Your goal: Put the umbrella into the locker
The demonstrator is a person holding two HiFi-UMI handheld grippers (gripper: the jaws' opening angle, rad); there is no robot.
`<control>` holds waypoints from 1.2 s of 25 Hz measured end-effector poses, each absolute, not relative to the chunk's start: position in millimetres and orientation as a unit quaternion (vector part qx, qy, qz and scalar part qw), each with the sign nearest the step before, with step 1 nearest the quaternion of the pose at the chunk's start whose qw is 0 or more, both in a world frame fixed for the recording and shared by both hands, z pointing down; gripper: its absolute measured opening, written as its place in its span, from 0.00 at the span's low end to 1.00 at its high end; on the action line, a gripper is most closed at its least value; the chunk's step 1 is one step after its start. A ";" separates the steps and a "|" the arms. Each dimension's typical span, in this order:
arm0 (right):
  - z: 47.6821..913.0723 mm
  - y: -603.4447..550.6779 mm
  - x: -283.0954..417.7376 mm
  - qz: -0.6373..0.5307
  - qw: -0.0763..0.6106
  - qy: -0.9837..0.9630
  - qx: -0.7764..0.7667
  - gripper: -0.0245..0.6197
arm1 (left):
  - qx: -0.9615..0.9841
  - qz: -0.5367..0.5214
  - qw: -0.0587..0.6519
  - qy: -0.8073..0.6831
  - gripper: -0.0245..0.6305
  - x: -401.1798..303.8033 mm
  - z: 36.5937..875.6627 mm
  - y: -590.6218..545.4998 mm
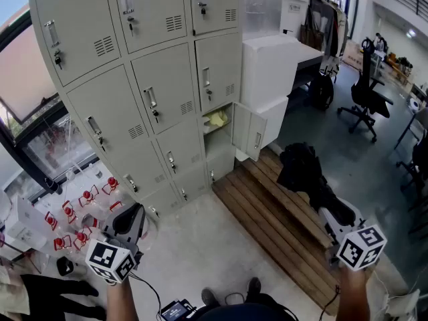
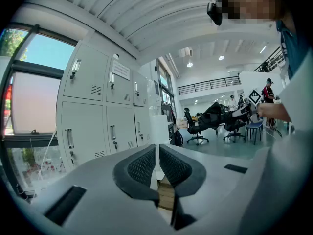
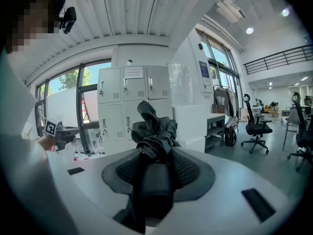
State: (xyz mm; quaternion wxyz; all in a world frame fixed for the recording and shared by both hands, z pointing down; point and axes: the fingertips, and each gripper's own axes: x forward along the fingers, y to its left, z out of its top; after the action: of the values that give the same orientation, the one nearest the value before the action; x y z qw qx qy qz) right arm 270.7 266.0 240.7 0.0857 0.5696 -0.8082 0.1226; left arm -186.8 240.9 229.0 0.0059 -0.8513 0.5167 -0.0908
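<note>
My right gripper (image 1: 329, 211) is shut on the handle end of a black folded umbrella (image 1: 304, 172), which sticks forward and up over the wooden platform. In the right gripper view the umbrella (image 3: 155, 131) fills the space between the pads (image 3: 188, 168) and hides part of the lockers. The grey bank of lockers (image 1: 154, 92) stands ahead on the left. One lower door (image 1: 251, 136) hangs open, and something pale yellow (image 1: 217, 119) lies in that compartment. Low at the left, my left gripper (image 1: 132, 214) has its pads (image 2: 143, 168) almost together, holding nothing, and points toward the lockers (image 2: 93, 116).
A slatted wooden platform (image 1: 277, 229) lies on the floor right of the lockers. A white cabinet (image 1: 274, 69) stands beside the open door. Office chairs (image 1: 364, 95) and a clothes rack (image 1: 324, 19) are at the back right. Red-and-white items (image 1: 80, 212) lie on the floor at left.
</note>
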 end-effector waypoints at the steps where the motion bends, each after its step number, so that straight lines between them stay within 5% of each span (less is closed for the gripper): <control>1: 240.6 267.0 269.7 0.125 0.085 -0.809 0.568 0.32 | -0.851 -0.094 0.006 0.517 0.10 -186.5 229.7 242.8; 30: 262.3 267.7 222.0 0.196 0.025 -0.804 0.561 0.32 | -0.870 -0.092 0.002 0.484 0.10 -217.7 245.4 238.1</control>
State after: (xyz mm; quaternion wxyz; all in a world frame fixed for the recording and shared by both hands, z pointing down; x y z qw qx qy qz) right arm 222.0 267.7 262.3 0.0250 0.5612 -0.8037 0.1962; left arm -217.7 238.1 245.4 0.0020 -0.8700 0.4844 -0.0920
